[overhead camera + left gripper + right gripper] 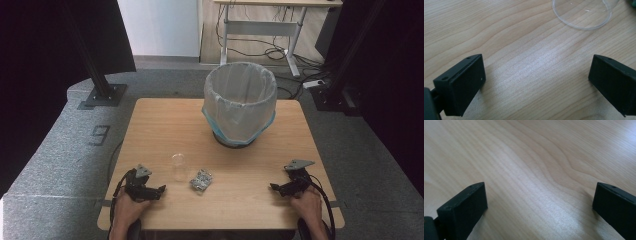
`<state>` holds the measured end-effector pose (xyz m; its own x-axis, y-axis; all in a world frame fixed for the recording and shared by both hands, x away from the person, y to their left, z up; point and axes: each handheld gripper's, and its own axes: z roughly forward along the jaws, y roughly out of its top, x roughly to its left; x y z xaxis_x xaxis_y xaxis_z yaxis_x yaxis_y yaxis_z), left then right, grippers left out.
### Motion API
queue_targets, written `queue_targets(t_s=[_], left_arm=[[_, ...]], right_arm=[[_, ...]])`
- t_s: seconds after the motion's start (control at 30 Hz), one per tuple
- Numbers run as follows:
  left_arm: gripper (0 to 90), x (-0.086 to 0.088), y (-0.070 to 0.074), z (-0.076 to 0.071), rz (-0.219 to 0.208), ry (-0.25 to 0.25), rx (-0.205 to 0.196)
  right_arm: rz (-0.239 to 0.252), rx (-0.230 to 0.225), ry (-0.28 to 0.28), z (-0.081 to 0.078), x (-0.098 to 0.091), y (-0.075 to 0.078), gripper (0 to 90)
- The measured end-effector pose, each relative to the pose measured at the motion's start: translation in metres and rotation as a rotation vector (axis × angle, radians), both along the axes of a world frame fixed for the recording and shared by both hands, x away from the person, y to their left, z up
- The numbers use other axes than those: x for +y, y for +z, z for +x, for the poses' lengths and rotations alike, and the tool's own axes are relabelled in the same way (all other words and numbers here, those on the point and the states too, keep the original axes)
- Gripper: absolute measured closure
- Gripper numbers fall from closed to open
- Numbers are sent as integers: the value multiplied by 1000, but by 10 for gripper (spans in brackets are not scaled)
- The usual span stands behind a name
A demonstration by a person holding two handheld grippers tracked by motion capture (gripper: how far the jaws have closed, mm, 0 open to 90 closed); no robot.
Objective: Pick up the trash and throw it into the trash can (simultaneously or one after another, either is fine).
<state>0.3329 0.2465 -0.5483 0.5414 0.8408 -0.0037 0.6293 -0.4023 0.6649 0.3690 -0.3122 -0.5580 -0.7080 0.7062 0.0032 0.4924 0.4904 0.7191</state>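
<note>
Both grippers rest wide open and empty near the table's front corners, the left gripper [161, 189] aimed at the clear plastic cup [178, 166] and crumpled wrapper [201, 180] just beside it, likely headed for the lined bin [240, 102] by the far edge, the right gripper [272, 186] idle.

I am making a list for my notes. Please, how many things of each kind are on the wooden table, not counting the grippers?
Clear plastic cup: 1
Crumpled silvery wrapper: 1
Bin with a plastic liner: 1
Total: 3
</note>
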Motion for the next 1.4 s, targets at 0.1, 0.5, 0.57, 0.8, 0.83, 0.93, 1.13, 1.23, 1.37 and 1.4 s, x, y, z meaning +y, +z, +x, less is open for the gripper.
queue_targets(t_s=[0.1,0.5,0.57,0.8,0.83,0.93,1.13,1.23,1.37,1.4], left_arm=[[11,-1,0,0,-1,9,-1],[0,-3,0,0,4,14,7],[0,-3,0,0,5,14,8],[0,-3,1,2,8,6,14],[0,-3,1,2,9,4,16],[5,-4,2,2,12,-3,17],[7,-6,7,3,12,-8,2],[6,-8,11,2,-3,-16,-8],[3,-13,14,5,-8,-29,-18],[2,-15,15,5,-9,-33,-20]], right_arm=[[2,-1,-29,1,2,0,0],[-1,-3,-93,-2,6,0,0],[-1,-4,-98,-3,6,0,0],[-1,-2,-106,-4,7,0,0],[-1,-3,-108,-4,7,0,0],[-1,-3,-108,-4,7,0,0],[1,-2,-109,-5,7,0,0],[1,-2,-110,-6,7,0,0],[0,-2,-110,-6,7,0,0],[0,-2,-110,-6,7,0,0]])
